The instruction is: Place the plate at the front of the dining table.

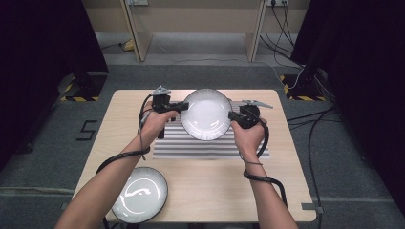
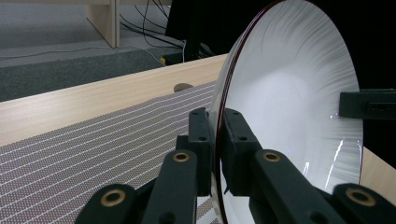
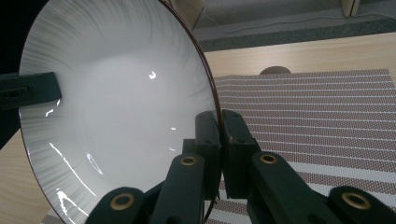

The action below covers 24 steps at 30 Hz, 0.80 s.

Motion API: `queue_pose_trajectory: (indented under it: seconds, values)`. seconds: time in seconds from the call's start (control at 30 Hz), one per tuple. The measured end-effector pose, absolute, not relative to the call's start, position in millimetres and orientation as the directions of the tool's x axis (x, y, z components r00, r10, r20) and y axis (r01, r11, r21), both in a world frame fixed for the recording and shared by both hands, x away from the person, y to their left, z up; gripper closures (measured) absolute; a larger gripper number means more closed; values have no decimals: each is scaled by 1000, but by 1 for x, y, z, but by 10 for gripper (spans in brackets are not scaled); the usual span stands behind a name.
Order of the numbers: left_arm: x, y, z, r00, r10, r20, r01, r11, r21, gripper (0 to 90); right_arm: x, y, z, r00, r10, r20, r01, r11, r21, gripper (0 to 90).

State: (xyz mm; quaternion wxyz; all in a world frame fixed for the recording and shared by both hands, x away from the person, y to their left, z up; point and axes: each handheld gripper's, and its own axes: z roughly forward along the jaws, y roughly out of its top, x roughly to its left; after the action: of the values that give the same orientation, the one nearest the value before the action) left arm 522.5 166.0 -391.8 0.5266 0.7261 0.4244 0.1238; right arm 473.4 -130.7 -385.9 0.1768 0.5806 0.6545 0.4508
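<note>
Two white plates are seen: one plate (image 1: 206,114) is held tilted above the striped mat (image 1: 210,145), the second plate (image 1: 140,194) rests near the table's (image 1: 205,186) front left corner. The raised plate's rim is pinched on opposite sides by the left gripper (image 1: 180,108) and the right gripper (image 1: 233,116), both forearms stretched forward.

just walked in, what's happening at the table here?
A person is holding a white plate with both grippers, one on each side. The left gripper is shut on its left rim and the right gripper on its right rim. The plate is held over the striped placemat on the wooden table; in the gripper views it stands tilted, clear of the mat. A second plate lies on the table's near left corner.
</note>
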Motion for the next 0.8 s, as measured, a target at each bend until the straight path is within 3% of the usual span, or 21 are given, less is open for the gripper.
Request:
queue_pose_trajectory:
  seconds: [0.8]
  values:
    - [543, 160, -405, 566, 774, -284, 532, -79, 843, 822, 498, -130, -397, -246, 926, 288, 631, -72, 772, 868]
